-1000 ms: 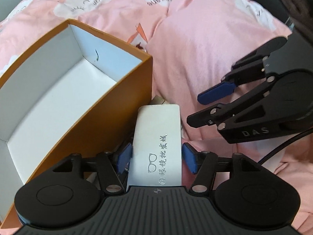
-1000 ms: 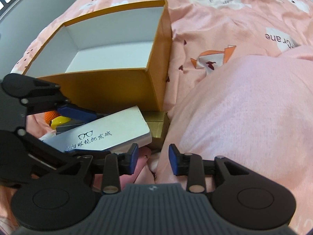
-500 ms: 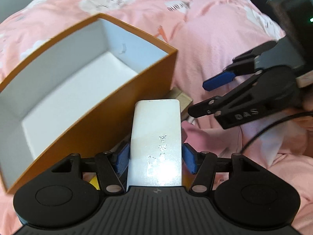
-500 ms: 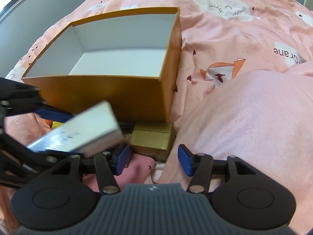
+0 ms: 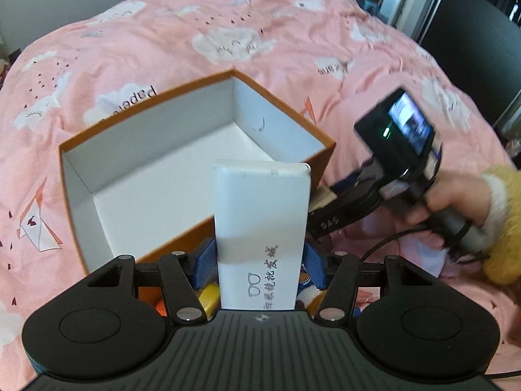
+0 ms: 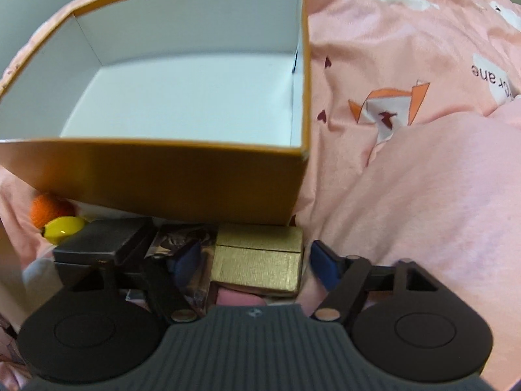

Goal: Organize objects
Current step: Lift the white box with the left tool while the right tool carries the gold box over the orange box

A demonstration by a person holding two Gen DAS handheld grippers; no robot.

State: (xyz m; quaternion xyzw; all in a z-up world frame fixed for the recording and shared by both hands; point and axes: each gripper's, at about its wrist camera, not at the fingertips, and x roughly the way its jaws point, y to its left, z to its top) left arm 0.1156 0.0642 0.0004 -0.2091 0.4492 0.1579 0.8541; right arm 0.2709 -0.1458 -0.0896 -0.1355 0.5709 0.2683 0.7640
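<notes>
My left gripper (image 5: 259,265) is shut on a white glasses-wipe box (image 5: 260,224) with black print and holds it raised over the near wall of the orange box (image 5: 195,88). The orange box with its white inside (image 6: 182,163) holds nothing. My right gripper (image 6: 255,260) is open, low over a gold box (image 6: 257,260) that lies against the orange box's near wall; its jaws stand either side of the gold box without touching it. The right gripper also shows in the left wrist view (image 5: 329,221), held by a hand.
A black box (image 6: 97,241), a yellow object (image 6: 63,228), an orange fuzzy ball (image 6: 45,208) and a pink item (image 6: 237,298) lie by the gold box. A pink patterned quilt (image 5: 162,39) covers the bed; a raised pink fold (image 6: 423,211) lies right.
My left gripper has lifted the white box up from the pile to above the orange box's rim. My right gripper has opened wider and moved down over the gold box.
</notes>
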